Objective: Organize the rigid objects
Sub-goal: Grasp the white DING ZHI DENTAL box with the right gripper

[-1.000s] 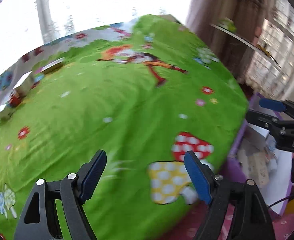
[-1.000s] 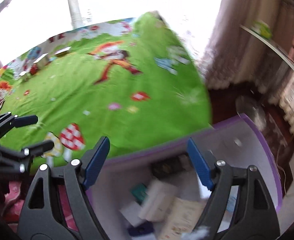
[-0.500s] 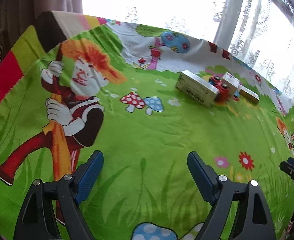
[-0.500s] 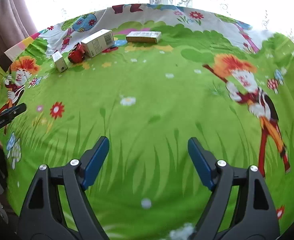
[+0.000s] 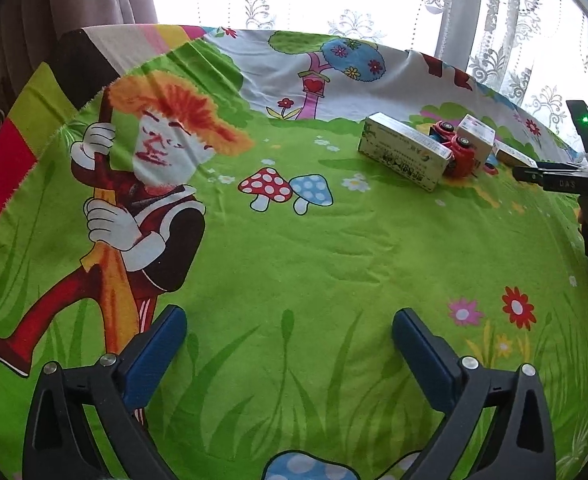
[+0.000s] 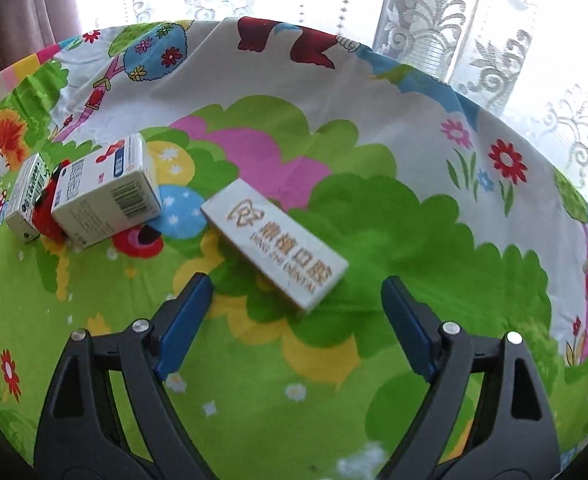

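A long white box with gold lettering [image 6: 277,242] lies flat on the cartoon bedsheet [image 6: 374,216], just ahead of my open, empty right gripper [image 6: 296,326]. To its left stand a white-and-blue carton [image 6: 105,194], a red toy car [image 6: 47,216] and a green-printed box [image 6: 27,196]. In the left wrist view the green-printed box [image 5: 404,156], the red car [image 5: 460,154] and the carton [image 5: 476,136] sit far ahead at the right. My left gripper [image 5: 289,346] is open and empty over bare sheet. The right gripper [image 5: 554,178] shows at that view's right edge.
The sheet [image 5: 294,240] covers a bed that ends at lace curtains [image 6: 474,20] and a bright window. A brown curtain [image 5: 73,0] hangs at the far left. The bed's left edge drops off by the striped border [image 5: 25,120].
Both grippers have swung from the bed's end and a purple bin of items toward the window side. The right gripper has moved close up to the gold-lettered box.
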The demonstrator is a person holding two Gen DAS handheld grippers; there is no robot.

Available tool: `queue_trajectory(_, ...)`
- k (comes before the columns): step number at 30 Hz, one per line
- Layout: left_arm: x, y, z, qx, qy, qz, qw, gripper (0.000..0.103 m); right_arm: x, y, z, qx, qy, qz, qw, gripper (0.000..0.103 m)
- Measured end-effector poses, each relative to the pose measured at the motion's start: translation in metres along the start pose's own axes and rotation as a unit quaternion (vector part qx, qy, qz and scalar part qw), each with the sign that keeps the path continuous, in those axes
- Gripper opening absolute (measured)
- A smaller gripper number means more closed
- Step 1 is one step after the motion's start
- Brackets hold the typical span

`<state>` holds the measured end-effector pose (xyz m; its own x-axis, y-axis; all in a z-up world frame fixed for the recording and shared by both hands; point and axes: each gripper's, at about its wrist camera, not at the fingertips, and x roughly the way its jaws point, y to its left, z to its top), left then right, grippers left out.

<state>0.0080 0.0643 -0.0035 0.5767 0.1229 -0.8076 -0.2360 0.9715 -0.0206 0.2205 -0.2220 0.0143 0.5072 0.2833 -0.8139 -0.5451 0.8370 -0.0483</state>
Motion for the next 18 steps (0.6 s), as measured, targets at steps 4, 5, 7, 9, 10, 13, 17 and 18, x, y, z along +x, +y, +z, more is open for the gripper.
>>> queue_trajectory(4,0.001,-0.001,0.001,0.0,0.001,0.001,1.0,0.103,0.012,-0.008,0.011,-0.006,-0.003,0.034,0.999,0.09)
queue_trajectory(5,-0.002,-0.001,0.001,0.0,0.001,0.002,1.0,0.103,0.011,-0.006,0.01,-0.008,-0.005,0.035,0.999,0.089)
queue_trajectory(7,-0.001,-0.002,0.002,0.0,0.001,0.004,1.0,0.103,0.002,-0.002,0.005,-0.004,-0.017,0.042,0.999,0.045)
queue_trajectory(9,-0.002,-0.002,0.001,0.0,0.001,0.005,1.0,0.103,-0.01,0.006,-0.005,0.001,-0.015,0.037,0.999,0.035)
queue_trajectory(10,-0.002,-0.002,0.001,0.0,0.001,0.005,1.0,0.103,-0.018,0.013,-0.014,0.003,-0.017,0.04,0.999,0.035)
queue_trajectory(13,-0.001,-0.002,0.001,0.0,0.001,0.005,1.0,0.103,-0.046,0.04,-0.052,0.002,-0.027,0.03,0.999,0.035)
queue_trajectory(17,-0.002,-0.003,0.001,-0.001,0.004,0.008,1.0,0.103,-0.084,0.079,-0.101,0.019,-0.03,0.015,0.999,0.035)
queue_trajectory(18,-0.001,-0.004,0.002,-0.007,0.007,0.012,0.9999,0.103,-0.093,0.089,-0.112,0.025,-0.03,0.007,0.999,0.035)
